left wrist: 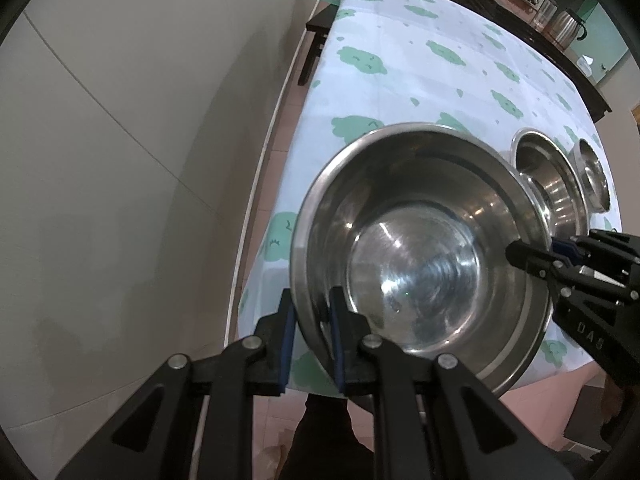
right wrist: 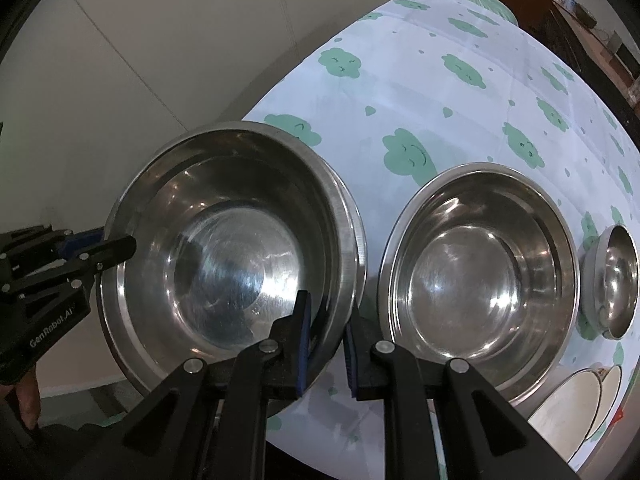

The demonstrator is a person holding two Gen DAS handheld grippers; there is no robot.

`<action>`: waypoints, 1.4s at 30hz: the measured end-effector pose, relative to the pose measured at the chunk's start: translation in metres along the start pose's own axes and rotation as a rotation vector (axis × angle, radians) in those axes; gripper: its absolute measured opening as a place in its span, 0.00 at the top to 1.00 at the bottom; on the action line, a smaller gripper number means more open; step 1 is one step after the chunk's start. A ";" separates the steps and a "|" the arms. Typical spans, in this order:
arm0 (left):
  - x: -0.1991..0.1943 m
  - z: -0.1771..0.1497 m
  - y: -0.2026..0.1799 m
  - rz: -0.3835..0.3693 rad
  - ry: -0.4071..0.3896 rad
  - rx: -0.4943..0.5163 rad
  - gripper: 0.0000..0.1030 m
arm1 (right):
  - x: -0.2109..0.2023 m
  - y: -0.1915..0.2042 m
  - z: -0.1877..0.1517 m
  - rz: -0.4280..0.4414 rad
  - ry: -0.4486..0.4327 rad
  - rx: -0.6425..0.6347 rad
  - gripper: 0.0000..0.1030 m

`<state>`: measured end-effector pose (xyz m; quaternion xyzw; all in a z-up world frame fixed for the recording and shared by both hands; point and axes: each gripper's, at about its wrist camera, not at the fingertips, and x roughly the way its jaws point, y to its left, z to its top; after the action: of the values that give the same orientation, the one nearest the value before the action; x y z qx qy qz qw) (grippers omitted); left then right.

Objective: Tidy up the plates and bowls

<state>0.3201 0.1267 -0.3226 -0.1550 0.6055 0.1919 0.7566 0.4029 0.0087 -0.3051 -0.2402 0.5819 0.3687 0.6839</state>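
Large bowl: big round stainless-steel bowl, left of mid-size steel bowl, at the table's near edge.
Left gripper: clenched on its rim.
Right gripper: clenched opposite; 2 grips likely keep it level.

Large bowl at left of the right wrist view — polished, mirror-glossy steel, second steel bowl equally shiny, tablecloth smooth printed cloth, cream plates lower right — glazed.

1. Your right gripper pinches the large steel bowl's right wall.
2. The left gripper clamps its opposite rim.
3. A second steel bowl sits on the tablecloth just beside it.
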 end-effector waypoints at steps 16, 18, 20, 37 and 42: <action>-0.004 -0.001 -0.005 0.002 -0.013 0.026 0.82 | 0.000 0.002 0.002 0.001 -0.015 -0.009 0.64; -0.004 -0.002 -0.003 -0.001 -0.009 0.020 0.81 | 0.002 0.000 0.001 -0.003 -0.005 -0.001 0.63; -0.004 -0.002 -0.002 0.001 -0.005 0.013 0.81 | 0.004 0.000 0.000 -0.002 0.001 0.001 0.62; -0.010 0.002 -0.007 -0.008 -0.012 0.029 0.78 | -0.008 -0.001 -0.003 0.009 -0.030 0.009 0.60; -0.012 0.003 -0.008 -0.007 -0.020 0.026 0.60 | -0.015 -0.002 -0.003 0.023 -0.051 0.020 0.60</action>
<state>0.3242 0.1195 -0.3107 -0.1450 0.5998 0.1830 0.7653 0.4022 0.0014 -0.2912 -0.2172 0.5707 0.3767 0.6965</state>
